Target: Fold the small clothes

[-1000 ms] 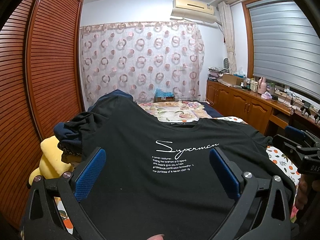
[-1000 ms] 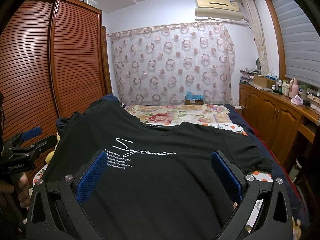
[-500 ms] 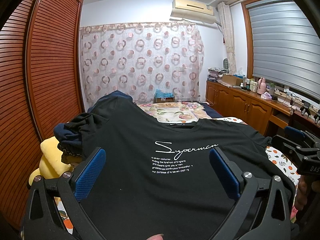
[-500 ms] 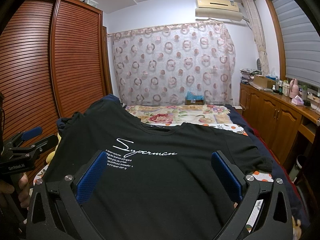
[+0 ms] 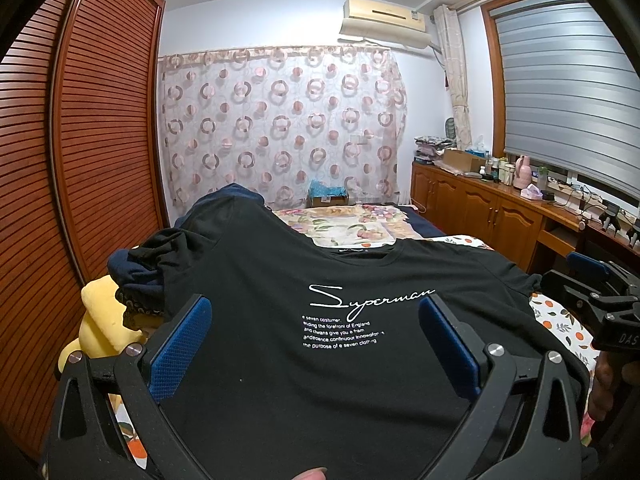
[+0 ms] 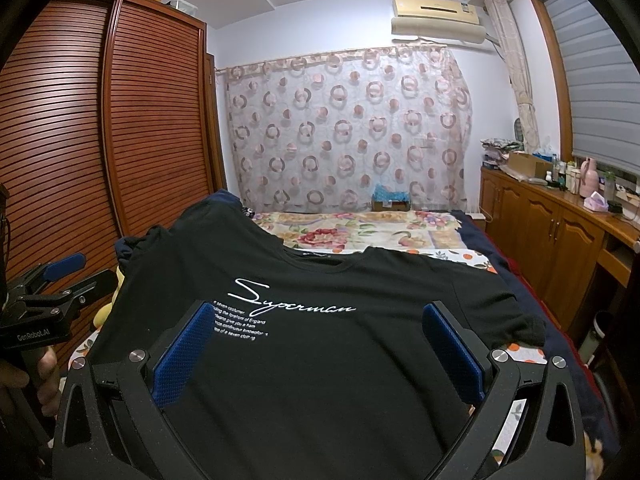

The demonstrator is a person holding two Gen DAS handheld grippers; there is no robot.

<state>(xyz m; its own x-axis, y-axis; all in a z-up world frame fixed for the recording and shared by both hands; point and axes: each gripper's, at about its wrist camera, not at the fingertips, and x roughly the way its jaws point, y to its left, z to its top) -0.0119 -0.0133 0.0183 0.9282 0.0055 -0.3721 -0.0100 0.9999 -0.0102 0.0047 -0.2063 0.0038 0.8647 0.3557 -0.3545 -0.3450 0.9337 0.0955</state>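
Note:
A black T-shirt (image 5: pixel 320 360) with white "Superman" lettering lies spread face up on the bed, neck away from me; it also shows in the right wrist view (image 6: pixel 320 340). My left gripper (image 5: pixel 316 332) is open, hovering over the shirt's lower half. My right gripper (image 6: pixel 320 336) is open too, above the shirt's lower right part. Each gripper shows in the other's view: the right one (image 5: pixel 592 284) at the right edge, the left one (image 6: pixel 60 272) at the left edge. Neither holds cloth.
A pile of dark clothes (image 5: pixel 136 276) and a yellow plush (image 5: pixel 100 320) lie at the bed's left side. A floral bedspread (image 6: pixel 360 232) covers the far bed. A slatted wardrobe (image 6: pixel 100 140) stands left, wooden cabinets (image 6: pixel 560 240) right.

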